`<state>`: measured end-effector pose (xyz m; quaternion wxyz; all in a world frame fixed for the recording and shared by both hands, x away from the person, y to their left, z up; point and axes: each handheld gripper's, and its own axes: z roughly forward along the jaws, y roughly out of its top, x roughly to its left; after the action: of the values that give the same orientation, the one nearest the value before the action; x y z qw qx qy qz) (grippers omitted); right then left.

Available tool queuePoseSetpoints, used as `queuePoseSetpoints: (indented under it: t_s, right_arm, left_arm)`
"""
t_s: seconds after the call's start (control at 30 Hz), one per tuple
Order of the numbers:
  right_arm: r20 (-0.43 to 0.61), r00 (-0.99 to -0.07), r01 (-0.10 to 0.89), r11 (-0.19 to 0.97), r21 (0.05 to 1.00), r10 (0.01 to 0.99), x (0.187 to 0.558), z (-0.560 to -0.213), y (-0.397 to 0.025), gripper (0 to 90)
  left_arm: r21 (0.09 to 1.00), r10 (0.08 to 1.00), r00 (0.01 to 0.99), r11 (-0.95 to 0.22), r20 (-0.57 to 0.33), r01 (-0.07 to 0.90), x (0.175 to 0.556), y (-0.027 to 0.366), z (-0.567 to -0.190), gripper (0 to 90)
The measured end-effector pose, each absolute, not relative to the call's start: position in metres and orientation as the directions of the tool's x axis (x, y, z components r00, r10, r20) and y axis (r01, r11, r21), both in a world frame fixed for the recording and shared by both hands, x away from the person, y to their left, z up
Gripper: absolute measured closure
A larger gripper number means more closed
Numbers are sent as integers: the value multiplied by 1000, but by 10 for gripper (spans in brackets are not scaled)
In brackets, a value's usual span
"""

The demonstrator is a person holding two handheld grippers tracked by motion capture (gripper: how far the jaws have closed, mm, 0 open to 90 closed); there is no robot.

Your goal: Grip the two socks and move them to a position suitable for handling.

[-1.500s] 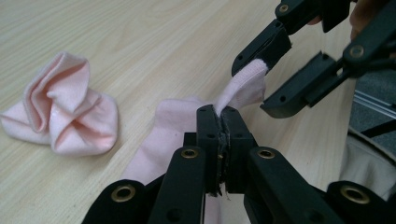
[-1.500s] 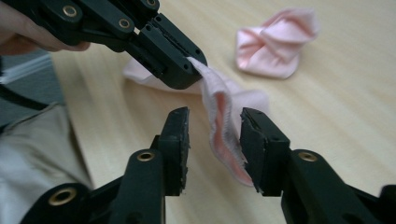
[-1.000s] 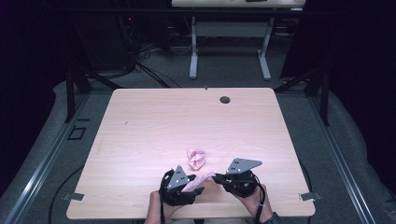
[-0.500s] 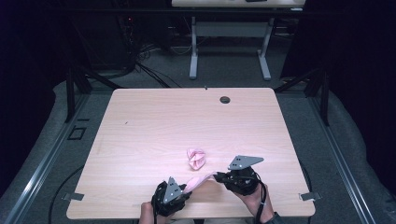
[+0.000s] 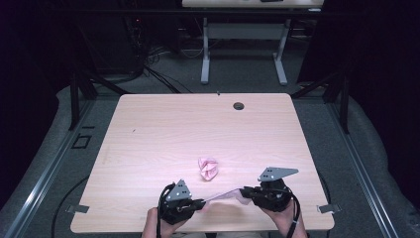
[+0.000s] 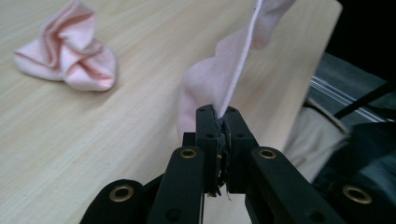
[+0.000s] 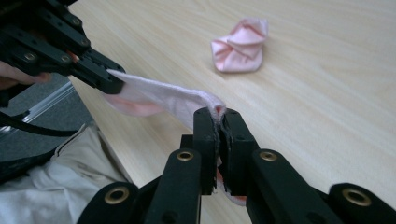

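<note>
A pale pink sock hangs stretched between both grippers just above the table's near edge. My left gripper is shut on one end of it. My right gripper is shut on the other end. In the right gripper view the left gripper's black jaws pinch the sock at the upper left. A second pink sock, balled up, lies on the wood just beyond the stretched one, also seen as the crumpled ball and the ball.
The light wooden table has a dark round grommet near its far edge. The person's light trousers sit below the near edge. Another table's white legs stand on the grey floor behind.
The left gripper pulled back toward the near edge and left, away from the right gripper. The sock between them went from bunched to stretched. The right gripper barely moved.
</note>
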<state>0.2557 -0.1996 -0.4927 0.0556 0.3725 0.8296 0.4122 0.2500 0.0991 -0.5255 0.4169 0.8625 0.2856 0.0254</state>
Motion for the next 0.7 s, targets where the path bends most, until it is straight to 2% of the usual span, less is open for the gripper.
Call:
queuePoseSetpoints:
  t_s: [0.17, 0.27, 0.4, 0.5, 0.6, 0.7]
  right_arm:
    - [220, -675, 630, 394, 669, 704, 279, -514, -202, 848]
    - [207, -660, 650, 411, 640, 722, 296, -533, -197, 823]
    - [196, -654, 665, 431, 610, 731, 309, -547, -193, 765]
    - [183, -649, 664, 433, 609, 738, 310, -550, -195, 684]
    - [157, -639, 650, 420, 633, 753, 307, -551, -199, 624]
    - [139, -640, 640, 425, 640, 756, 302, -552, -202, 609]
  left_arm:
    - [647, 545, 784, -489, -298, 585, 277, 95, -535, 816]
    - [627, 579, 759, -481, -298, 613, 291, 94, -543, 787]
    - [604, 627, 720, -461, -297, 650, 298, 95, -553, 680]
    - [601, 652, 702, -448, -287, 662, 295, 98, -556, 568]
    - [603, 686, 680, -435, -259, 669, 291, 101, -557, 499]
    - [600, 703, 673, -442, -229, 666, 285, 101, -556, 462]
